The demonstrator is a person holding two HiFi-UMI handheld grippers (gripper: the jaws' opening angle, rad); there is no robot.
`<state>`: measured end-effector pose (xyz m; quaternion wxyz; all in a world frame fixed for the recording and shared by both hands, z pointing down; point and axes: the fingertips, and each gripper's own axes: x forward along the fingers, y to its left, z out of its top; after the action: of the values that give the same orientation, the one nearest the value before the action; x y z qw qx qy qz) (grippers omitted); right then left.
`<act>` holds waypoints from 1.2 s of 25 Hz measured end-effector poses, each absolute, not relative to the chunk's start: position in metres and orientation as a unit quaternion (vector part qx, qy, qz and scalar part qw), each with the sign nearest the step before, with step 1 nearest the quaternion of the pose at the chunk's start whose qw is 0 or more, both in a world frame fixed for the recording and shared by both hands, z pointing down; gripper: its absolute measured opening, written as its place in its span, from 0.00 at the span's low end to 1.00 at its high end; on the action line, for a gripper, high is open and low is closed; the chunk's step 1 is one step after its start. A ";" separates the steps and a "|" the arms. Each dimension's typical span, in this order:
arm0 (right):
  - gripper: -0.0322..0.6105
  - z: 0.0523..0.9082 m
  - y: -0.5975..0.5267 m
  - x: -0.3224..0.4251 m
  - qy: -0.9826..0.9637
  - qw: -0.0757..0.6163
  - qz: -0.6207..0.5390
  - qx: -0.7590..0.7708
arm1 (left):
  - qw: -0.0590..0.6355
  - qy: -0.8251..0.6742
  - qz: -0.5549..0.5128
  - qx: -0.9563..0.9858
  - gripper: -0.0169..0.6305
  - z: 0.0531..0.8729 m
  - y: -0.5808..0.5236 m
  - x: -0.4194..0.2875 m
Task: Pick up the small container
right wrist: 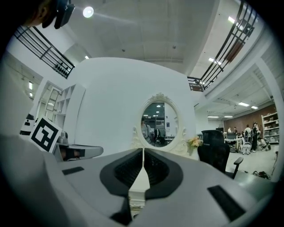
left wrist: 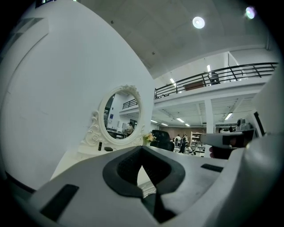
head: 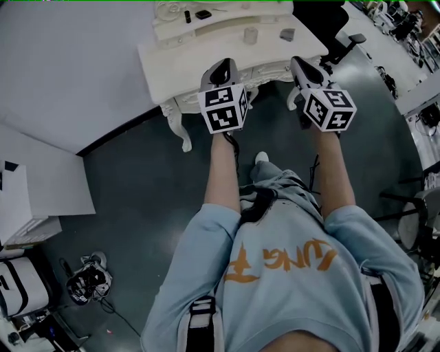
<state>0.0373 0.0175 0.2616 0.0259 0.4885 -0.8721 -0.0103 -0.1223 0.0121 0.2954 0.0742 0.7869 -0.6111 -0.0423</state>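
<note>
On top of the white dressing table stands a small pale container, near its back. It does not show in either gripper view. My left gripper hovers over the table's front edge, left of and nearer than the container, its jaws shut on nothing. My right gripper is held at the table's right front corner, right of the container, also shut and empty. Both point towards the oval mirror.
A grey block lies right of the container. A black bottle and a flat black item sit on the raised shelf below the mirror. A black office chair stands right of the table. Boxes and a bag are on the floor at left.
</note>
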 end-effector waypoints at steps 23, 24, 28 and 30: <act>0.10 0.313 -0.113 0.077 -0.866 -0.025 0.083 0.492 | 0.081 -0.640 -0.006 0.764 0.04 0.337 -0.095 -0.127; 0.10 0.320 -0.122 0.080 -0.865 -0.022 0.089 0.493 | 0.087 -0.640 -0.002 0.763 0.04 0.345 -0.104 -0.126; 0.10 0.342 -0.162 0.102 -0.856 -0.015 0.112 0.505 | 0.109 -0.636 0.012 0.764 0.04 0.371 -0.143 -0.108; 0.10 0.353 -0.181 0.110 -0.853 -0.008 0.123 0.507 | 0.122 -0.634 0.018 0.763 0.04 0.385 -0.161 -0.096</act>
<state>0.1096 -0.1815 0.3533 -0.0081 0.5069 -0.8531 0.1234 -0.0964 -0.1606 0.3851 0.1218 0.7634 -0.6341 0.0177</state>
